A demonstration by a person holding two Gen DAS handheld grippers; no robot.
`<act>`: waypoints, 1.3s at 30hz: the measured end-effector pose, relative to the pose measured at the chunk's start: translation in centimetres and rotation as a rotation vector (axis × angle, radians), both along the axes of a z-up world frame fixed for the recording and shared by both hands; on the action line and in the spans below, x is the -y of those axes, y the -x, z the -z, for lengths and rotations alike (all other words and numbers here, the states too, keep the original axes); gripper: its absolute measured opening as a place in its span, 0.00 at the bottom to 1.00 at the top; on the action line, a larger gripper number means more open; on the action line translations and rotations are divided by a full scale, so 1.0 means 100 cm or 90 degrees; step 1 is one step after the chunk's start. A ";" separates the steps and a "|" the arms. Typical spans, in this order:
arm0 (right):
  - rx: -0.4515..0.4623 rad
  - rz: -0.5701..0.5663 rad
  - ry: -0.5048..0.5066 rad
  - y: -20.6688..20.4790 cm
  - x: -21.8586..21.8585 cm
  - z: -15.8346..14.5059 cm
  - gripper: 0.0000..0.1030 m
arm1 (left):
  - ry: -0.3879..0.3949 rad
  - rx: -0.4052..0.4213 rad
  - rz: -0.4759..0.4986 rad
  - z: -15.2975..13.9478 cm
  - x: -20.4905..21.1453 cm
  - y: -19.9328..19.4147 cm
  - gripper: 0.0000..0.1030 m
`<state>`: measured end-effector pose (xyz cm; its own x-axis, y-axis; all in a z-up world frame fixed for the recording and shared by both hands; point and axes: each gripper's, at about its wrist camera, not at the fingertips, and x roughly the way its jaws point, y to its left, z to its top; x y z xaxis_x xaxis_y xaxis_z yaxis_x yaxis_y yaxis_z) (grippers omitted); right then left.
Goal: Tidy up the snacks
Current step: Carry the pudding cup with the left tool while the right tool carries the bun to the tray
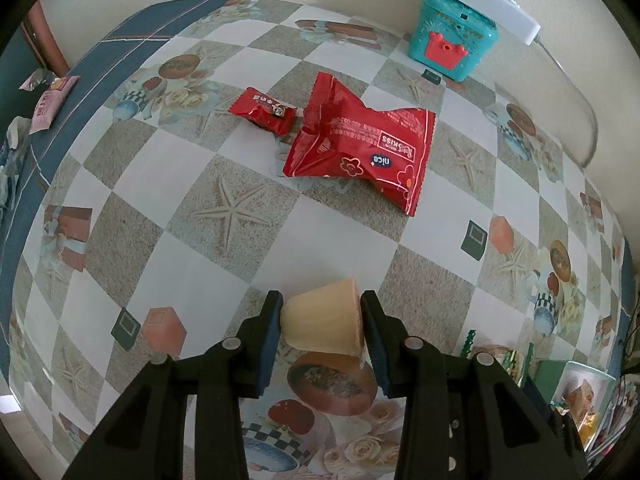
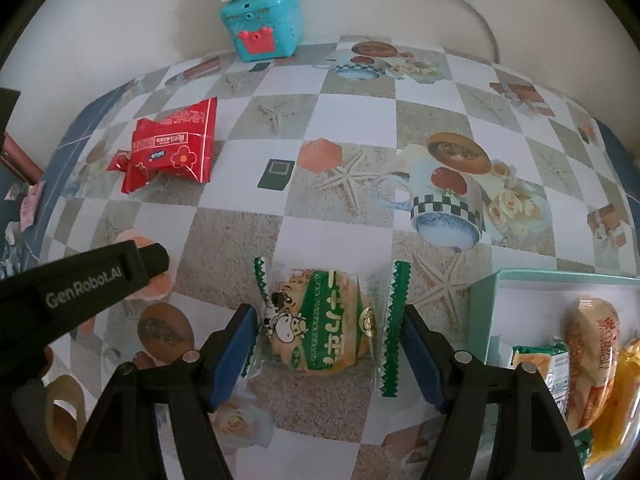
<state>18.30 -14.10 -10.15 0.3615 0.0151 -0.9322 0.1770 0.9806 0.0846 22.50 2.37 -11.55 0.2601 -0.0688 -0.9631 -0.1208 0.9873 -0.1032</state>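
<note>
Looking down the left tongs point(image 1: 322, 324), they're clamped shut on a small pale-orange jelly cup point(image 1: 324, 322) lying on its side, one blue pad on its base and the other on its wide rim, held just above the checkered surface point(image 1: 224, 152).

Further out on the surface sit a big red snack bag point(image 1: 360, 148) and a little red candy wrapper point(image 1: 262, 110) just beside it, both well away from the cup. A teal toy box point(image 1: 450, 40) with a white gadget on top is back by the wall.

The right tongs point(image 2: 328, 346) are about half open, straddling a green-and-clear cracker packet point(image 2: 324, 320) that lies flat on the surface. The blue fingers point(image 2: 236, 356) sit right at the packet's crimped ends, but I can't tell if they're actually pressing on it.

Just right of that is a light green box point(image 2: 486, 312) already holding a few wrapped snacks point(image 2: 592, 356).
</note>
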 end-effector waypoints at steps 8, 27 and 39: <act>0.015 0.010 -0.011 0.003 0.003 -0.005 0.57 | -0.017 -0.002 0.022 0.001 0.008 0.001 0.41; 0.049 0.022 -0.022 0.006 0.010 -0.030 0.53 | -0.012 0.032 0.006 -0.020 0.000 -0.001 0.39; 0.069 0.050 -0.018 0.023 0.030 -0.062 0.53 | -0.021 0.073 0.016 -0.057 0.006 0.017 0.39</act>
<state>16.01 -17.09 -3.98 0.4619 0.0094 -0.8869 0.2406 0.9611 0.1355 20.80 1.74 -5.87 0.3667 -0.0459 -0.9292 -0.0847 0.9930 -0.0825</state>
